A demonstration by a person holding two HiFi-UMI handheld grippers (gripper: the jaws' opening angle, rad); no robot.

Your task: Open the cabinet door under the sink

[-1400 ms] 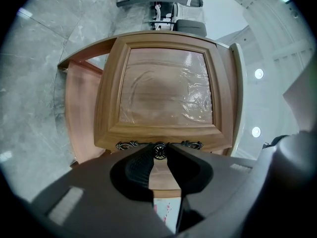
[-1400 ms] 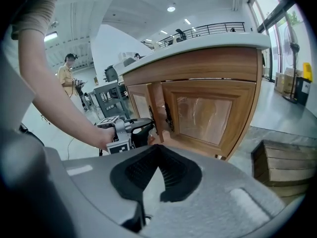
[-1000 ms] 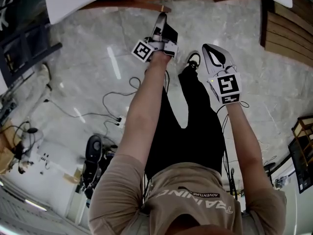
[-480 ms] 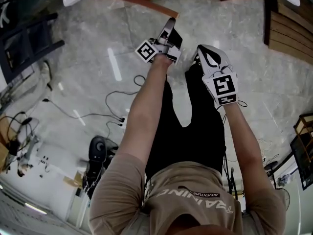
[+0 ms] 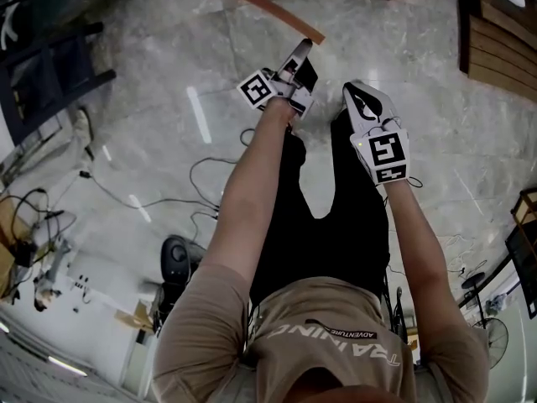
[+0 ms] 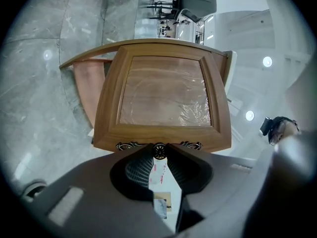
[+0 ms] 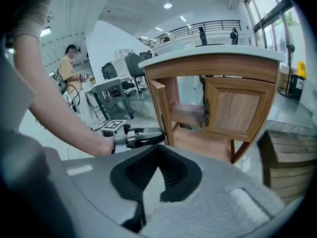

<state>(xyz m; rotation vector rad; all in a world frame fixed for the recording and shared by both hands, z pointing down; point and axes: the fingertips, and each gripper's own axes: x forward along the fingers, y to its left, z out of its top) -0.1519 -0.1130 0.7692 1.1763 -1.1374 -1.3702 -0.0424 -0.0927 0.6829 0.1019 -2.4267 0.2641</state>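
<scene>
The wooden vanity cabinet (image 7: pixel 218 63) stands under a white sink top. Its left door (image 6: pixel 163 93) is swung out from the frame and shows edge-on in the right gripper view (image 7: pixel 159 108). My left gripper (image 6: pixel 159 155) is shut on the door's small dark round knob (image 6: pixel 159 150); in the head view that gripper (image 5: pixel 300 57) sits at the tip of the door's edge (image 5: pixel 260 7). The cabinet's right door (image 7: pixel 237 108) is closed. My right gripper (image 7: pixel 157 150) hangs apart from the cabinet, to the right of the left one (image 5: pixel 357 91), shut with nothing between its jaws.
Stacked wooden slats (image 7: pixel 290 152) lie on the floor right of the cabinet. Cables (image 5: pixel 210 175) and a black device (image 5: pixel 176 263) lie on the marble floor to my left. Desks, chairs (image 7: pixel 114 90) and another person (image 7: pixel 67 68) are in the background.
The left gripper has drawn back toward me and to the right with the knob, and the door has swung further out. The right gripper has drifted slightly back too.
</scene>
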